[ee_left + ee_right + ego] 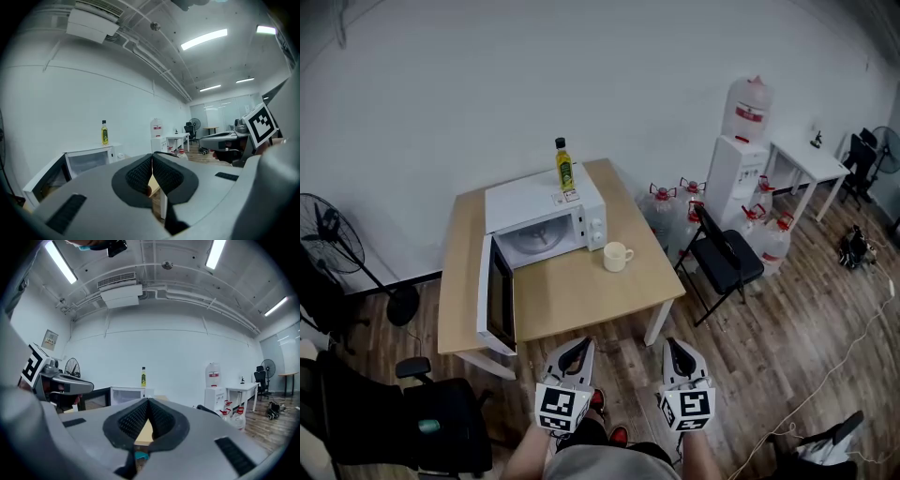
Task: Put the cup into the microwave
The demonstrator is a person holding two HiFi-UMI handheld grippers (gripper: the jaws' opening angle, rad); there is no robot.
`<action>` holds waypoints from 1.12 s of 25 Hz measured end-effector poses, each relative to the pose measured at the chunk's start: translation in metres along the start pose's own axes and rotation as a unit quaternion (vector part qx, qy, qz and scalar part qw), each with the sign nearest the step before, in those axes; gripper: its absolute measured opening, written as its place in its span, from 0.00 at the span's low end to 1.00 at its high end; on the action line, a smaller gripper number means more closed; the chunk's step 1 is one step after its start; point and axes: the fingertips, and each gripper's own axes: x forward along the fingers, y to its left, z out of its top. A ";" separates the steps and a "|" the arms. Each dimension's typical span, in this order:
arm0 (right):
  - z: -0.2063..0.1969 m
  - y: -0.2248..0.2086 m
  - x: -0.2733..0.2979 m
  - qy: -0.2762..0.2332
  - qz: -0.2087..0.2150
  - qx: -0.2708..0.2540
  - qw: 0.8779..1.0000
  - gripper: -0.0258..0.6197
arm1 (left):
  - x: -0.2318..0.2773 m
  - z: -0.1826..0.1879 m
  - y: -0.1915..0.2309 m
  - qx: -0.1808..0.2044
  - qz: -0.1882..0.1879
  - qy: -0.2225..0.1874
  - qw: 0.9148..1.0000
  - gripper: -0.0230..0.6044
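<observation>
Standing at the far left near the white wall [581, 75], a pedestal fan [328, 234] is resting on the wooden floor [787, 337], and a black office chair [441, 422] is sitting closer to the person. A light wooden table [581, 295] is filling the middle of the head view, its back edge lying along the wall. A white microwave [534, 199] is sitting on the table's rear half, with its door [495, 298] hanging fully open toward the front-left corner and leaving the cavity and turntable exposed. A yellow oil bottle [565, 167] is standing upright on the microwave's top. The cup [617, 256], white with its handle pointing right, is sitting upright on the bare tabletop just beside the microwave's front right corner, outside the cavity, with open wood lying between it and the front and right edges. The left gripper [579, 345] and right gripper [677, 345] are hovering side by side over the floor, short of the table's front edge and well apart from the cup. Each gripper's pads [140, 176] [136, 420] are pressing together with nothing between them. Further right, a black folding chair [727, 258] is standing near the table's right corner. Water jugs [661, 206] are clustering around a white dispenser [736, 159], and a white side table [806, 159] is standing against the wall. A cable [853, 347] is trailing across the otherwise open floor.
</observation>
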 end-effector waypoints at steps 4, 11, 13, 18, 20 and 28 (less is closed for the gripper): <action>-0.001 -0.006 0.014 -0.002 0.001 0.002 1.000 0.07 | 0.014 -0.002 0.004 0.002 -0.001 0.003 1.000 0.07; -0.005 -0.021 0.056 0.004 0.012 0.005 1.000 0.07 | 0.056 -0.005 0.024 -0.004 0.004 0.014 1.000 0.07; -0.006 -0.029 0.071 0.006 0.014 0.008 1.000 0.07 | 0.071 -0.004 0.031 -0.008 0.005 0.013 1.000 0.07; -0.002 -0.049 0.113 0.009 0.017 0.010 1.000 0.07 | 0.111 0.002 0.048 -0.017 0.007 0.016 1.000 0.07; 0.001 -0.057 0.131 0.008 0.018 0.011 1.000 0.07 | 0.127 0.005 0.057 -0.022 0.007 0.016 1.000 0.07; 0.008 -0.078 0.211 0.016 0.025 0.011 0.999 0.07 | 0.191 0.006 0.096 -0.025 0.013 0.028 0.999 0.07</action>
